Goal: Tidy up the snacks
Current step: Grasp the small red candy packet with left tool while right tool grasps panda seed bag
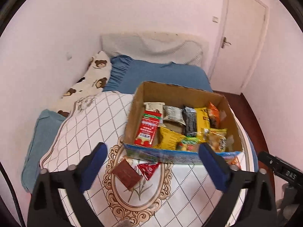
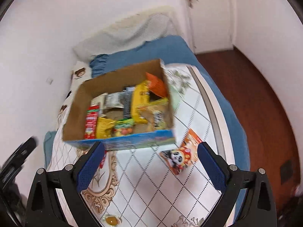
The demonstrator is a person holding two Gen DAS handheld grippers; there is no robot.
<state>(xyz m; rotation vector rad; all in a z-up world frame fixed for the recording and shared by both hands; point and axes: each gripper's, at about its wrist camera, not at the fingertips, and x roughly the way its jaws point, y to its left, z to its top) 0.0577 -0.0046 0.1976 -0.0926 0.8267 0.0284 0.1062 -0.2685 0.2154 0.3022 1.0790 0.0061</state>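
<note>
The box (image 1: 181, 117) stands on a patterned board (image 1: 79, 132) laid over the bed (image 1: 161, 73), already holding most of the snacks: a red pack (image 1: 146, 130) against its left wall, yellow bags (image 1: 202, 121) in the middle, an orange one (image 1: 214, 113) at the far right. A few snacks remain outside it. In the left wrist view a brown packet (image 1: 126, 174) and a red triangular packet (image 1: 148, 168) lie touching each other on the board, just before the box's blue front wall; in the right wrist view a panda packet (image 2: 180, 154) lies flat beside the box's near right corner, and a small yellow sweet (image 2: 111, 220) sits at the bottom edge. The left gripper (image 1: 152, 162) is spread wide and empty, above the board, with the brown and red packets between its fingers (image 1: 94, 168) but nearer the left one. The right gripper (image 2: 151, 162) is likewise wide and holds nothing; the panda packet lies between its fingers (image 2: 212, 166), closer to the right one. The likely trouble is that these packets are thin and flat, so closing fingers may slide over them or push them along the smooth board instead of pinching. The two touching packets could also be caught together, or one nudged away. The right view is blurred, which suggests movement; a hasty descent could knock the box.
</note>
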